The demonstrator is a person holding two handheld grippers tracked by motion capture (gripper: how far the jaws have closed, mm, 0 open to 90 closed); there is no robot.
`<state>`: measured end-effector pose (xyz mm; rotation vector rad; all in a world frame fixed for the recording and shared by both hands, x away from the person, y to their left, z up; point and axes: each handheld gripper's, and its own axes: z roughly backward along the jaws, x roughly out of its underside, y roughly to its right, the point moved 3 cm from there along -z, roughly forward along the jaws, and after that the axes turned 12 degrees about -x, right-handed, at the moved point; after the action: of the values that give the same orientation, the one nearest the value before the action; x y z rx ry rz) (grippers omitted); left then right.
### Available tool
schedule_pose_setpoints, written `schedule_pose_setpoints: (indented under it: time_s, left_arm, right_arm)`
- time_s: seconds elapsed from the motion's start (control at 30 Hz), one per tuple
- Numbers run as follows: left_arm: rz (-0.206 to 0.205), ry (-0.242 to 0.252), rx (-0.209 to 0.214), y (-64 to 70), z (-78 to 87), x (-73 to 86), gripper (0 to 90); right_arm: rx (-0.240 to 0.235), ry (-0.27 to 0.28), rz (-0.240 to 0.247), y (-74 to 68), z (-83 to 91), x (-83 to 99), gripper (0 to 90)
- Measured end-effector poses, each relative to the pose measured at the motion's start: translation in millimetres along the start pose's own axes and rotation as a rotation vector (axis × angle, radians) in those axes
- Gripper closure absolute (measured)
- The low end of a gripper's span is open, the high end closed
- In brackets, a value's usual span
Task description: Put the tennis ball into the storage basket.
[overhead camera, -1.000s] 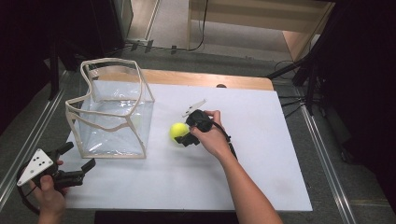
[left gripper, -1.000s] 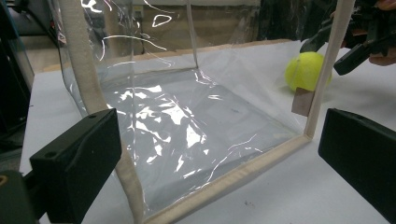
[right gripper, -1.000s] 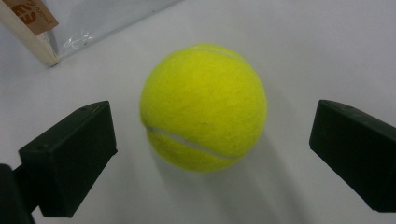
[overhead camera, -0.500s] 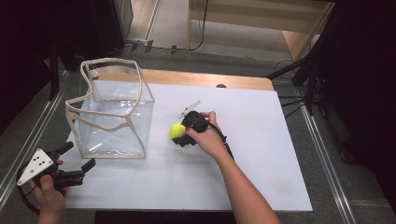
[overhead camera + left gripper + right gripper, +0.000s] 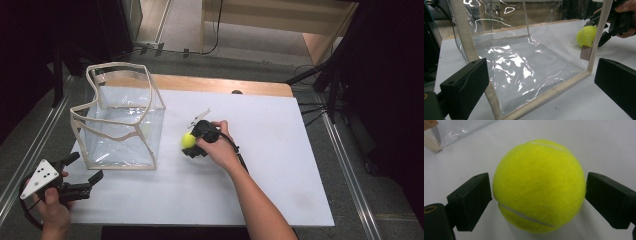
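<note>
Plastic of the clear box [image 5: 524, 65] blurs part of the yellow ball [image 5: 188, 140] behind it. No writing can be read. Right gripper [image 5: 537, 195] hugs the ball on the white table [image 5: 280, 150], jaws touching both sides. Left gripper [image 5: 82, 175] is open, near the table's left corner.

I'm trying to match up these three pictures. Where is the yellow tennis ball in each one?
High view: the tennis ball lies mid-table, at the right gripper, right of the clear bag.
Left gripper view: upper right, seen through the bag's wall.
Right gripper view: centre, between the two black jaws.
Shared landmark: the bag's beige-trimmed corner.
</note>
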<state>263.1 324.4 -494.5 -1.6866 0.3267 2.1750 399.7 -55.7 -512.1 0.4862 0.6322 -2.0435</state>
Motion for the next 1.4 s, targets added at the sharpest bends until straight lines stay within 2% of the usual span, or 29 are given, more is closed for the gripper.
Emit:
schedule_pose_setpoints:
  time_s: [0.07, 0.1, 0.17, 0.37, 0.47, 0.63, 0.77, 1.17, 1.4]
  left_arm:
    - [-0.001, -0.002, -0.003, 0.0, -0.1, -0.1, 0.0]
    - [-0.001, -0.002, -0.003, 0.0, -0.2, -0.1, 0.0]
    - [-0.003, -0.004, -0.004, 0.2, -0.3, -0.1, 0.0]
    - [-0.003, -0.003, -0.004, 0.3, -0.3, -0.2, 0.0]
    - [-0.013, -0.003, -0.001, 1.1, -0.7, -0.2, 0.0]
    - [-0.017, -0.005, -0.003, 2.1, -0.9, -0.2, 0.0]
    - [-0.018, -0.005, -0.001, 1.9, -0.9, -0.1, 0.0]
    - [-0.024, -0.006, 0.003, 2.9, -1.9, 0.0, 0.0]
    - [-0.022, -0.005, 0.004, 3.1, -2.1, 0.0, 0.0]
  right_arm:
    - [0.0, -0.003, 0.01, 0.4, -0.7, -0.2, 6.4]
    - [0.004, 0.006, -0.003, 0.1, -1.5, -0.8, 6.4]
    - [0.006, 0.01, -0.008, 1.0, -1.7, -1.0, 12.5]
    - [0.003, 0.003, -0.01, 2.3, -4.4, -1.1, 12.5]
    - [0.017, 0.002, -0.02, 2.9, -4.7, -0.8, 13.2]
    - [0.006, 0.005, -0.024, 3.8, -5.5, -0.8, 15.9]
    - [-0.012, 0.019, -0.034, 3.2, -6.5, -2.4, 22.3]
    - [0.004, 0.018, -0.02, 2.8, -3.8, -3.6, 23.7]
    - [-0.002, 0.021, -0.011, -0.1, -1.4, -6.4, 23.8]
